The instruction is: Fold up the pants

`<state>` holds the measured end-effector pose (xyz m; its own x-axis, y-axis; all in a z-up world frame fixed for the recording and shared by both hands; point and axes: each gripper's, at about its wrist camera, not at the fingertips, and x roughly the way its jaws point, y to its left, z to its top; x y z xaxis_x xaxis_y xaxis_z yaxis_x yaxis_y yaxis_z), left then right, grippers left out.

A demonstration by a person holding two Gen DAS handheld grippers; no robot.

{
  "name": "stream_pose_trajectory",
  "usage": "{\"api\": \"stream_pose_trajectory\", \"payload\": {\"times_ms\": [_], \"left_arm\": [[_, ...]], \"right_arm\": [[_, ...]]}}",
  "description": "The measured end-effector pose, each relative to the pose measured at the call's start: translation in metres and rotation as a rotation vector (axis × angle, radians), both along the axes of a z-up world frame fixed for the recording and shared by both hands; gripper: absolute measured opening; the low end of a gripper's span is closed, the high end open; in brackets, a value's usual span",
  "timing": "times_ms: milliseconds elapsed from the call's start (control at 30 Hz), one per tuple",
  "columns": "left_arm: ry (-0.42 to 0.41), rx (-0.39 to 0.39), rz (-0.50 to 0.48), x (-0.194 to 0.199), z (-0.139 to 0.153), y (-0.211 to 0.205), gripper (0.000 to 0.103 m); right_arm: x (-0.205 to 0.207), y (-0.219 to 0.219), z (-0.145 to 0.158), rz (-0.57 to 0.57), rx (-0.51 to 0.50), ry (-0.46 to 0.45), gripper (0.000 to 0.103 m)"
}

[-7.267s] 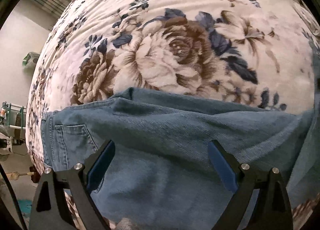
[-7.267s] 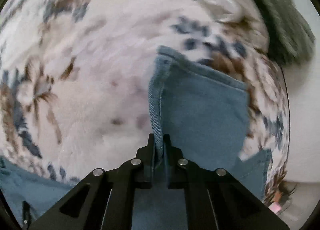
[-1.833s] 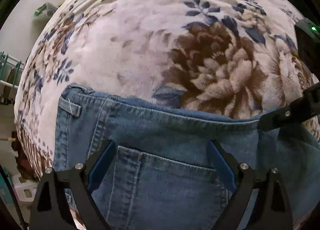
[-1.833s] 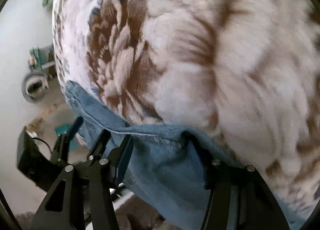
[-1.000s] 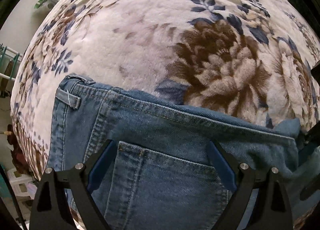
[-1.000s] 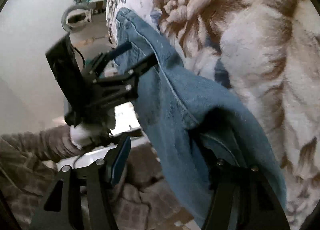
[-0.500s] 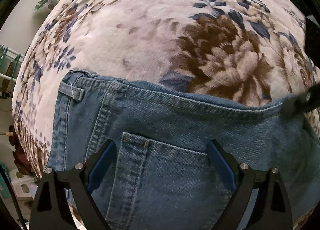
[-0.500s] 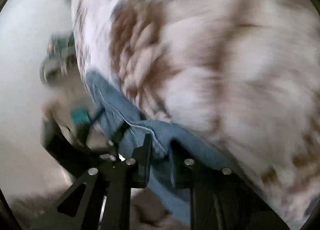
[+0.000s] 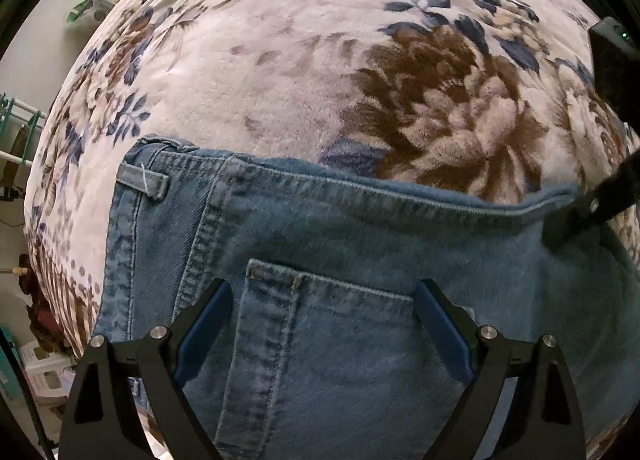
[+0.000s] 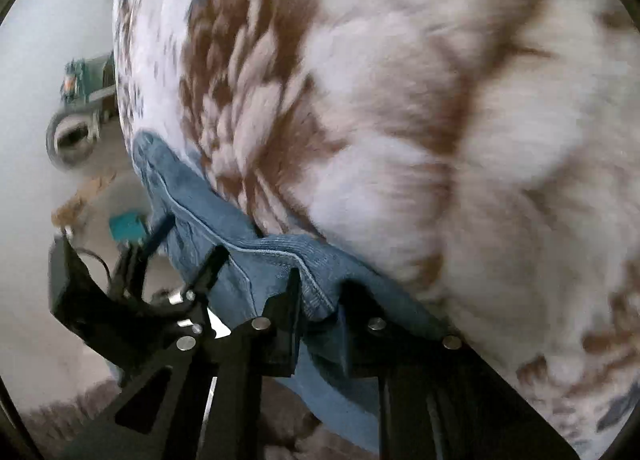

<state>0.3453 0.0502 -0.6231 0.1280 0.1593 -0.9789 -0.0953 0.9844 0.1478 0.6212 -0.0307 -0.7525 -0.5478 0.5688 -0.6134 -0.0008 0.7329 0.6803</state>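
Blue denim pants (image 9: 360,244) lie on a floral fleece blanket (image 9: 320,71), waistband edge toward the far side, a back pocket (image 9: 328,324) between my left fingers. My left gripper (image 9: 320,324) is open above the pocket and holds nothing. My right gripper (image 10: 318,300) is shut on the pants' folded edge (image 10: 280,256) at the near side of the blanket (image 10: 440,119). The right gripper also shows in the left wrist view (image 9: 584,211) at the pants' right corner. The left gripper shows blurred in the right wrist view (image 10: 132,280).
The bed's left edge drops to a floor with a green rack (image 9: 20,119) and small boxes (image 9: 44,368). In the right wrist view a wheeled green cart (image 10: 84,91) stands on the floor beyond the bed.
My right gripper closed on the pants' edge and now holds it low against the blanket. The left gripper stays open over the pocket, barely moved.
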Motion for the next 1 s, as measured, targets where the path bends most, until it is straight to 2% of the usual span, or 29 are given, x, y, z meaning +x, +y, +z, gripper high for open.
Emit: {"api": "stream_pose_trajectory", "payload": {"times_ms": [67, 200, 233, 267, 300, 333, 367, 433, 467, 533, 600, 633, 700, 800, 900, 933, 967, 1000], "left_arm": [[-0.001, -0.006, 0.003, -0.002, 0.001, 0.001, 0.093], [-0.004, -0.016, 0.01, -0.004, 0.006, 0.003, 0.093], [-0.007, -0.018, 0.012, -0.004, 0.008, 0.006, 0.093], [-0.011, -0.02, 0.014, -0.004, 0.01, 0.007, 0.093], [-0.016, -0.021, 0.014, -0.004, 0.011, 0.007, 0.093], [-0.017, -0.02, 0.013, -0.003, 0.012, 0.007, 0.093], [-0.016, -0.016, 0.009, -0.003, 0.011, 0.007, 0.093], [-0.008, -0.01, 0.006, -0.001, 0.006, 0.007, 0.093], [-0.006, -0.01, 0.007, 0.0, 0.005, 0.007, 0.093], [-0.008, -0.009, 0.001, 0.001, 0.002, 0.007, 0.093], [-0.009, -0.013, -0.009, 0.001, 0.001, 0.007, 0.093], [-0.008, -0.012, -0.011, 0.001, 0.0, 0.007, 0.093], [-0.004, -0.01, -0.013, 0.001, 0.0, 0.008, 0.093], [0.003, -0.023, 0.001, 0.003, 0.003, 0.009, 0.093], [-0.026, -0.062, 0.02, 0.007, 0.023, 0.008, 0.093], [-0.042, -0.07, 0.015, 0.009, 0.03, 0.006, 0.093], [-0.054, -0.074, 0.005, 0.012, 0.036, 0.002, 0.093], [-0.065, -0.08, -0.007, 0.015, 0.041, -0.003, 0.093]], "right_arm": [[-0.002, -0.011, 0.01, -0.019, 0.02, -0.025, 0.015], [-0.003, -0.028, 0.013, -0.088, 0.067, -0.009, 0.017], [-0.005, -0.029, 0.013, -0.088, 0.091, 0.001, 0.022], [-0.012, -0.02, 0.01, -0.07, 0.109, 0.014, 0.037], [-0.016, -0.016, 0.007, -0.044, 0.121, 0.023, 0.045], [-0.02, -0.009, 0.006, -0.02, 0.131, 0.021, 0.057], [-0.023, 0.0, 0.002, 0.009, 0.135, 0.01, 0.059], [-0.03, 0.021, -0.006, 0.061, 0.101, -0.002, 0.058], [-0.034, 0.03, -0.011, 0.078, 0.084, -0.006, 0.041], [-0.028, 0.022, -0.01, 0.069, 0.029, -0.021, 0.015], [-0.023, 0.004, -0.001, 0.013, 0.071, -0.015, 0.013], [-0.017, -0.01, 0.009, -0.007, 0.055, -0.069, 0.012], [-0.006, -0.035, 0.017, -0.061, 0.045, -0.098, 0.011], [0.008, -0.07, 0.032, -0.117, -0.038, -0.163, 0.011], [0.009, -0.094, 0.056, -0.045, -0.136, -0.266, 0.015], [0.003, -0.094, 0.065, -0.008, -0.16, -0.304, 0.023], [-0.008, -0.093, 0.076, 0.035, -0.183, -0.345, 0.036], [-0.015, -0.091, 0.08, 0.067, -0.198, -0.359, 0.042]]}}
